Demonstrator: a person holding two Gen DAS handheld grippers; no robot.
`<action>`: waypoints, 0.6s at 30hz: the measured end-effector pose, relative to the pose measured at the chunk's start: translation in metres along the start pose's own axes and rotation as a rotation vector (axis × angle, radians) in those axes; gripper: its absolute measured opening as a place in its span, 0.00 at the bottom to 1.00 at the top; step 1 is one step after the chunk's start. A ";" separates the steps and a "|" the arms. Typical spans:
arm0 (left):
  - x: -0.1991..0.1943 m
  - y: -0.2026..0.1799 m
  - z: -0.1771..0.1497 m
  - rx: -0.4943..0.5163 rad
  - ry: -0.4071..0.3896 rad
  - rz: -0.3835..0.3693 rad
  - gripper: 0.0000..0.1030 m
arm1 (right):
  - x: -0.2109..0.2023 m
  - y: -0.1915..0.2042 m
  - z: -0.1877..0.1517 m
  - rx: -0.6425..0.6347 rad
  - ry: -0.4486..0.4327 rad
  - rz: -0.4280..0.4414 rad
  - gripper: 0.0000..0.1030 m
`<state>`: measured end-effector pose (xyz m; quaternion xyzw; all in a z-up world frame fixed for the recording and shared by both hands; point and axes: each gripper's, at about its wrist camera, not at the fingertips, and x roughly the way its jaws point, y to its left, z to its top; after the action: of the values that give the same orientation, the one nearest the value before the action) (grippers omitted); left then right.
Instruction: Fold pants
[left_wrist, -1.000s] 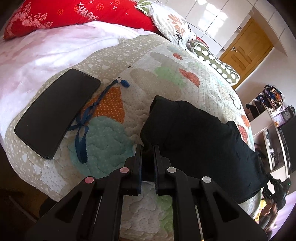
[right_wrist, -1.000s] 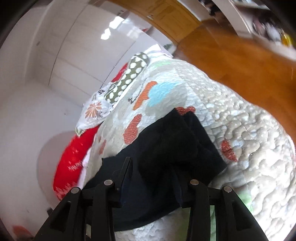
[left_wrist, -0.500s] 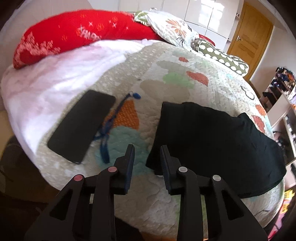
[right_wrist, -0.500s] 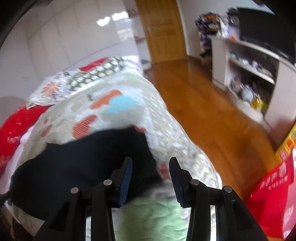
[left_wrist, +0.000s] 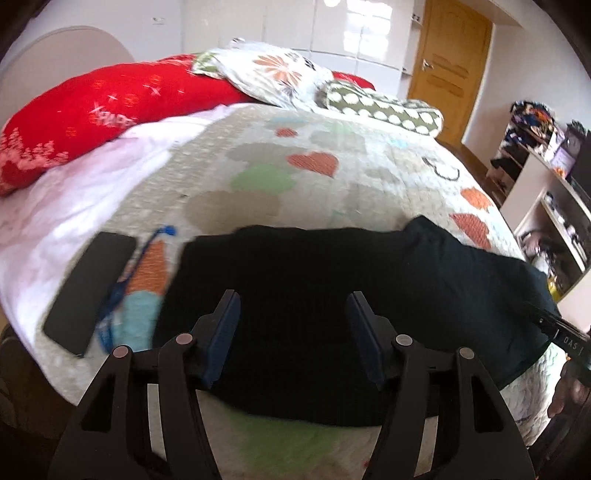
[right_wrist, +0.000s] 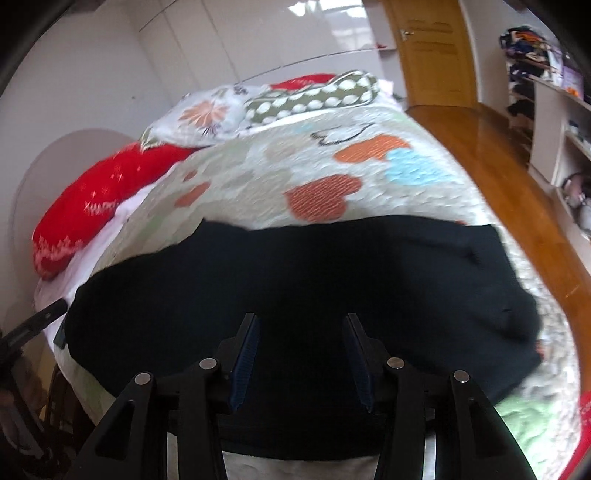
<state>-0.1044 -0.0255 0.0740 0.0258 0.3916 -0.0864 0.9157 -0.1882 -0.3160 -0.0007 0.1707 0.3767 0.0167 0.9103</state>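
The black pants (left_wrist: 332, 280) lie flat in a wide folded band across the near end of a heart-patterned quilt (left_wrist: 295, 173). They also show in the right wrist view (right_wrist: 295, 273). My left gripper (left_wrist: 293, 301) is open and empty, raised above the pants' near edge. My right gripper (right_wrist: 301, 323) is open and empty too, raised above the same band. The other gripper's tip shows at the right edge of the left wrist view (left_wrist: 561, 332) and at the left edge of the right wrist view (right_wrist: 33, 321).
A black phone (left_wrist: 92, 284) with a blue lanyard (left_wrist: 125, 284) lies on the quilt left of the pants. Red (left_wrist: 103, 103), floral (left_wrist: 273, 74) and dotted (left_wrist: 376, 107) pillows lie at the far end. White shelves (left_wrist: 546, 206) and a wooden floor (right_wrist: 509, 155) are to the right.
Both grippers have let go of the pants, opened wide and pulled back and up. The pants have gone from a held, bunched fold to a flat band on the quilt.
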 end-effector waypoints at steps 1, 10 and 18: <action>0.003 -0.002 0.000 0.004 0.003 0.003 0.59 | 0.003 0.002 0.000 -0.008 0.007 0.000 0.44; 0.054 0.009 0.015 -0.058 0.093 0.042 0.59 | 0.017 -0.010 0.012 0.009 -0.010 -0.056 0.44; 0.074 0.010 0.020 -0.031 0.105 0.066 0.59 | 0.037 -0.022 0.018 0.009 -0.008 -0.086 0.44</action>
<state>-0.0381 -0.0281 0.0346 0.0291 0.4391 -0.0487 0.8966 -0.1511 -0.3367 -0.0215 0.1585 0.3799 -0.0248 0.9110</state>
